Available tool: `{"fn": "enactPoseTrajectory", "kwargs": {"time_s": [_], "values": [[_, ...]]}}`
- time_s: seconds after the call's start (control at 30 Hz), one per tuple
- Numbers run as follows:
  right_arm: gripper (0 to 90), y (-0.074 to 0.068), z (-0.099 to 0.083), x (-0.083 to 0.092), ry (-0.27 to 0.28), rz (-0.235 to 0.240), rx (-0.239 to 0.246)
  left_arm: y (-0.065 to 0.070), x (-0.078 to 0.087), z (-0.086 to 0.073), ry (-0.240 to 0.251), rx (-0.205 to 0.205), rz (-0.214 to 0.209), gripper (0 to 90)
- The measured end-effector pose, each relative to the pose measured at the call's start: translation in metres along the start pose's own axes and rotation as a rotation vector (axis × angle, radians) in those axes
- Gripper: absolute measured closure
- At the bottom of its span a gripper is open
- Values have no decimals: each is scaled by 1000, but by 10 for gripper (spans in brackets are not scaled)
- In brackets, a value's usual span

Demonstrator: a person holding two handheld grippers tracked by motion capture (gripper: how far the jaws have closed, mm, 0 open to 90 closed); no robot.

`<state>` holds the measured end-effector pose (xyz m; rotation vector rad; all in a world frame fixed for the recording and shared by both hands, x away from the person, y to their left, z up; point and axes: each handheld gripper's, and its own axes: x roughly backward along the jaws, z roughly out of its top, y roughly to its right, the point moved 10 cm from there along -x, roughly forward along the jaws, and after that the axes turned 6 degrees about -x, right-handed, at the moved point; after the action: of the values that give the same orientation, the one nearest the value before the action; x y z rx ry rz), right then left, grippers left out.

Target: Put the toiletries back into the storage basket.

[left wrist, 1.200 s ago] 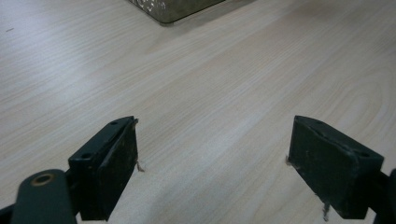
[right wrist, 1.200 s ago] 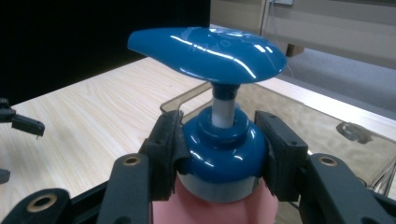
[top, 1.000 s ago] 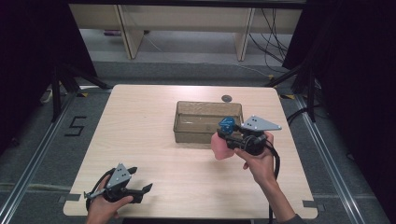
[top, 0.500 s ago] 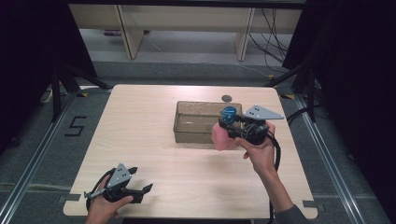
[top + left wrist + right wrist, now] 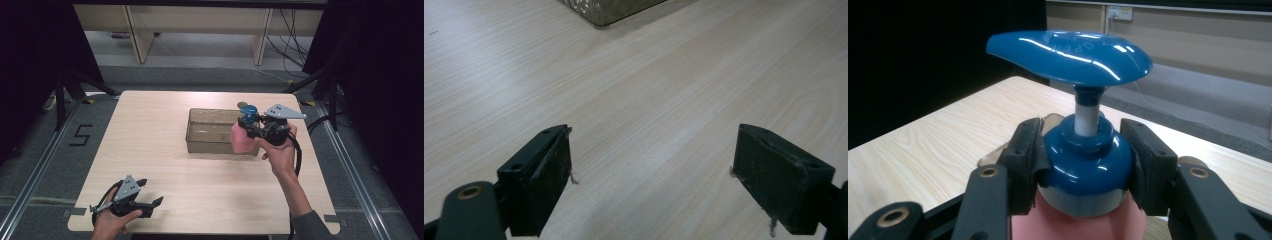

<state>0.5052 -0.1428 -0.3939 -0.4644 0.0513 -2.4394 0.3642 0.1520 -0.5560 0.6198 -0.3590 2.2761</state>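
Note:
A pink pump bottle with a blue pump top hangs in the air over the right end of a clear plastic bin. My right gripper is shut on its blue collar, one pad pressing on each side. The bottle's pink body shows below the collar. My left gripper rests at the table's front left edge, held by a hand. Its jaws stand wide apart in the left gripper view, with only bare wood between them.
The bin sits on the wooden table, right of centre, and looks to hold nothing. A small dark round object lies just behind it. A corner of the bin shows ahead of the left gripper. Shelving and cables stand beyond the table.
My right gripper has carried the bottle up and toward the far side, from the bin's front right corner to over its right end. The left gripper has stayed put.

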Motion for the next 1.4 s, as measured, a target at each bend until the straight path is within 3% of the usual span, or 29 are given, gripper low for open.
{"fn": "enactPoseTrajectory", "kwargs": {"time_s": [0.5, 1.13, 1.27, 1.37, 1.4], "values": [[534, 12, 9, -7, 14, -14, -22, 0, 0, 0, 1, 1, -1, 154], [534, 40, 9, -27, 14, -79, -64, 1, 1, 2, 14, 0, -7, 153], [534, 45, 7, -32, 12, -83, -44, 2, 0, 3, 18, 5, -7, 153], [534, 46, 4, -34, 1, -84, -80, 1, 1, 2, 15, -1, -8, 154], [534, 51, 5, -36, 20, -99, -40, 1, 1, 2, 17, 1, -6, 154]]}}
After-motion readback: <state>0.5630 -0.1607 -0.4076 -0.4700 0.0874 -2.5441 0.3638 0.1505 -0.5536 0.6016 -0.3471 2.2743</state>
